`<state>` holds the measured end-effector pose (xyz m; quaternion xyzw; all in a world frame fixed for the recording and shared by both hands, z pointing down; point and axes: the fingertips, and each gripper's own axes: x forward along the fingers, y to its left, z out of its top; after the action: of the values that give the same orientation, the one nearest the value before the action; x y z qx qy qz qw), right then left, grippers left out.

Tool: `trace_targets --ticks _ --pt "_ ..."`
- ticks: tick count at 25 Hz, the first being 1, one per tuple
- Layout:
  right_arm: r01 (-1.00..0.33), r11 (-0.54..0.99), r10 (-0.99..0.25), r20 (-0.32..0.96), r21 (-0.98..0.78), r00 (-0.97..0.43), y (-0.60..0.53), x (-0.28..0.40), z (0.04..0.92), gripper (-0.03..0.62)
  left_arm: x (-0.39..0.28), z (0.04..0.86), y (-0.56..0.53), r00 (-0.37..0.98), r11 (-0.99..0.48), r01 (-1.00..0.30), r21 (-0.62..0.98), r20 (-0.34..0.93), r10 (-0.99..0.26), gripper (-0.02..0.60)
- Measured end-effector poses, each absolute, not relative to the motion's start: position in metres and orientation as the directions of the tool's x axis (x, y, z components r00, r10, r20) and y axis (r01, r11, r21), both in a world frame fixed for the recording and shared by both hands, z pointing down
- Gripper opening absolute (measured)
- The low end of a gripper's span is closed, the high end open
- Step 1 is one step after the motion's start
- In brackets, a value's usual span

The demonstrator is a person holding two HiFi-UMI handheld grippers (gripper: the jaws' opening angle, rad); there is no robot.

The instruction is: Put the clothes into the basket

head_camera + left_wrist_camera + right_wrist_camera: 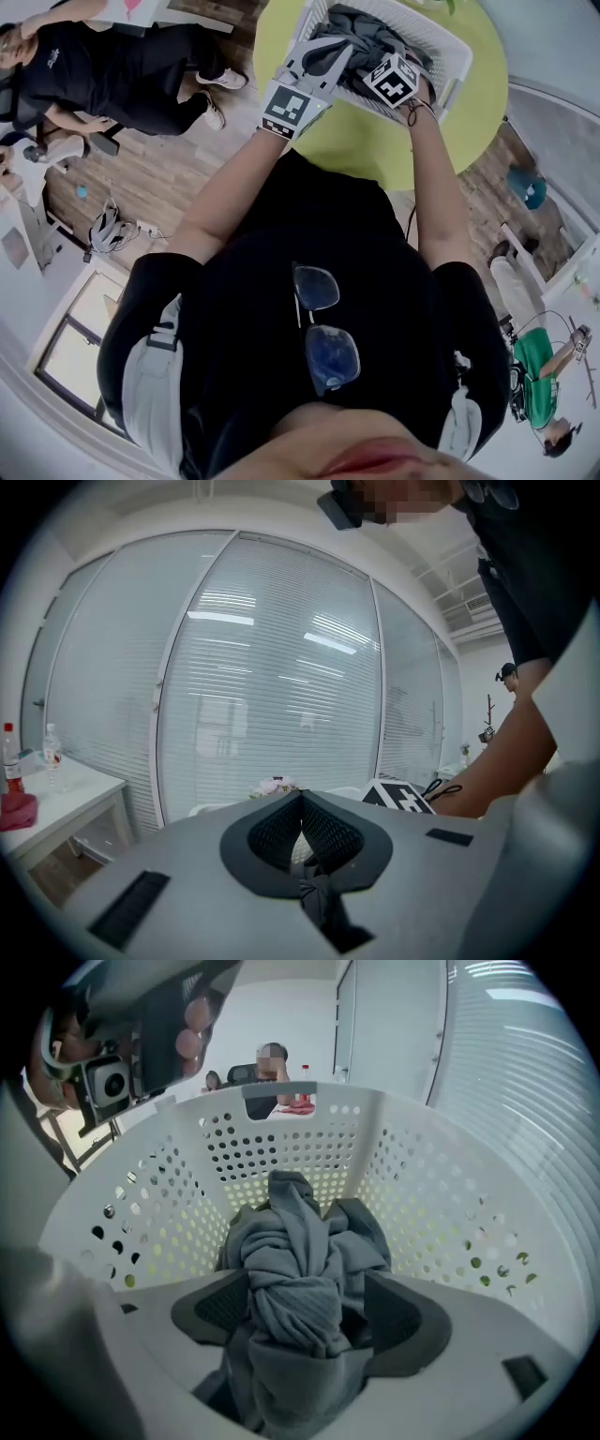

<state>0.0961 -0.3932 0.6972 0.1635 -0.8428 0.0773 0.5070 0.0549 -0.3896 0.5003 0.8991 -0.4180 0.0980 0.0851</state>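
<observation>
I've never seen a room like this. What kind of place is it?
Probably an office or lab: glass walls with blinds, a white desk with bottles, and cables lying on the wood floor.

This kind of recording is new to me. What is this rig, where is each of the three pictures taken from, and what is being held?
There is no robot here. A person holds a hand-worked tool in each hand: the left gripper and the right gripper. The head view looks down from the person's head at both arms, which reach over a white basket on a round green table. The other two pictures come from cameras riding on the grippers. The right gripper view looks into the basket. Its jaws stand wide apart around a bundle of grey clothes without squeezing it. The left gripper view faces window blinds. Its jaws are almost together and seem to pinch a thin bit of dark cloth.
</observation>
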Motion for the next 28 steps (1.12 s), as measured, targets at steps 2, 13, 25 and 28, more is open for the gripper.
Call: trace_targets --ticks 2,13,25,28 --pt "-0.374 0.926 -0.219 0.868 0.042 -0.445 -0.394 0.1 0.682 0.374 0.057 0.497 -0.386 0.635 -0.64 -0.765 0.068 0.242 -0.734 0.008" --pt "-0.479 0.877 -0.327 0.771 0.032 -0.547 -0.382 0.121 0.603 0.373 0.069 0.477 -0.367 0.649 -0.652 -0.755 0.065 0.209 -0.731 0.008" --pt "-0.589 0.807 -0.471 0.544 -0.052 -0.694 -0.346 0.152 0.5 0.357 0.089 0.446 -0.335 0.687 -0.691 -0.722 0.043 0.172 -0.706 0.008" --pt "-0.61 0.791 -0.518 0.469 -0.055 -0.715 -0.336 0.162 0.477 0.308 0.094 0.437 -0.33 0.697 -0.701 -0.712 0.039 0.161 -0.699 0.008"
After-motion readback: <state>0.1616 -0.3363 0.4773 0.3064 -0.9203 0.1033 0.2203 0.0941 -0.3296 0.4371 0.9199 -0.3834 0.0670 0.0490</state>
